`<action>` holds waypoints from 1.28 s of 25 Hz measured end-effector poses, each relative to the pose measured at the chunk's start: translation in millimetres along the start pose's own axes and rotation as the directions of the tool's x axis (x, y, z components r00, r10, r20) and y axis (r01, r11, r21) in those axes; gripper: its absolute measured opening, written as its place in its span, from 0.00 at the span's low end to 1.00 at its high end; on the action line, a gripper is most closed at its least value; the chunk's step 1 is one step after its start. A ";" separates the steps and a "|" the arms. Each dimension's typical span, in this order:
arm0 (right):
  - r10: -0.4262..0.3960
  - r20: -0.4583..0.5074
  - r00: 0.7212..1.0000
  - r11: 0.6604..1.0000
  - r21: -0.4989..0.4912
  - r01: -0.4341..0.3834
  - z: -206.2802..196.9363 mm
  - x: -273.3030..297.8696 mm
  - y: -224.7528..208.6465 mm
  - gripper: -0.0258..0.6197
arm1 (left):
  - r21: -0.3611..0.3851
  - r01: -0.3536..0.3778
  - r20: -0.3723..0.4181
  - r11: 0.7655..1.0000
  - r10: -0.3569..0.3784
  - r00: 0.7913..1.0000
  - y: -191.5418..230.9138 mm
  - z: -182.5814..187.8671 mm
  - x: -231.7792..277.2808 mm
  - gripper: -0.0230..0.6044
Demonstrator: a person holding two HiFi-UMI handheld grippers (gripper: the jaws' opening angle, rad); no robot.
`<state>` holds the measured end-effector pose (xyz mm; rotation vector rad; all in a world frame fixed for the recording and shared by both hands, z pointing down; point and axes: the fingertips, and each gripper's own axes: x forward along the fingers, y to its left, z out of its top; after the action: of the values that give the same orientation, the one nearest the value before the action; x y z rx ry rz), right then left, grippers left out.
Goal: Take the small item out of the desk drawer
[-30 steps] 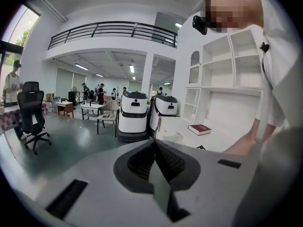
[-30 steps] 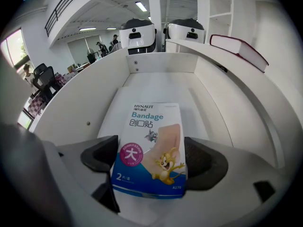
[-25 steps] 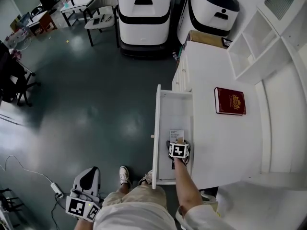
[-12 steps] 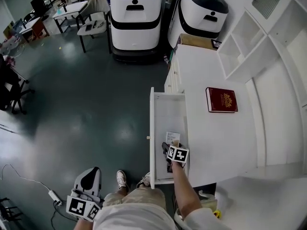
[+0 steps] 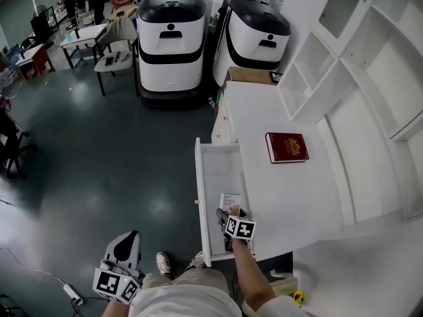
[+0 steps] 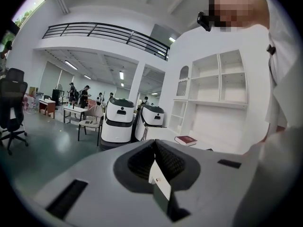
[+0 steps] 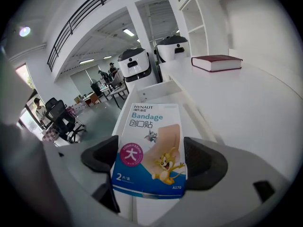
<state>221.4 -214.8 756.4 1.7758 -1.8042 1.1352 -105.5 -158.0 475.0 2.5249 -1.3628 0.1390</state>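
The right tongs (image 7: 151,161) clamp the bandage packet (image 7: 150,141) at its near end, over the open drawer (image 5: 213,170) (pulled out from the white table (image 5: 291,190)). The left tongs (image 6: 155,167) are pressed together, empty.

The bandage packet (image 7: 150,145) between the fingers (image 7: 204,161) of the right gripper (image 7: 151,151) carries the legible print. Beyond the fingers stand "HYNAUT", "Bandage" and "创口贴". Level with them is a pink disc with "大". Nearer than that are "2" and "A170". The red book (image 7: 217,62) has a gold emblem too small to read.
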 end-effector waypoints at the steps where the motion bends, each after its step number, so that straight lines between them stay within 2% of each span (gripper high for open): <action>1: -0.001 0.017 1.000 1.000 0.006 0.001 3.9 -7.4 0.8 0.73 | 0.000 0.012 0.007 1.000 -0.012 1.000 -1.0 2.6 1.2 0.06; 9: 0.005 0.182 0.983 1.000 -0.001 -0.005 46.1 -63.8 9.1 0.73 | 0.007 0.081 0.055 0.997 -0.081 0.995 -2.1 13.1 9.3 0.06; 16: 0.029 0.327 0.945 0.999 -0.050 -0.013 93.9 -120.8 29.2 0.73 | 0.021 0.100 0.099 0.995 -0.101 0.990 7.2 33.4 17.6 0.06; 21: 0.062 0.434 0.899 0.995 -0.101 -0.019 127.0 -166.8 47.5 0.73 | 0.032 0.093 0.135 0.995 -0.097 0.986 17.0 48.2 20.9 0.06; 32: 0.141 0.627 0.766 0.977 -0.212 -0.007 193.5 -266.5 79.5 0.73 | 0.048 0.049 0.224 0.998 -0.059 0.973 40.3 89.7 32.0 0.06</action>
<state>236.2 -192.7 418.7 2.1413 -2.2754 0.3335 -125.1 -229.8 403.2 2.6770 -1.3820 -0.1357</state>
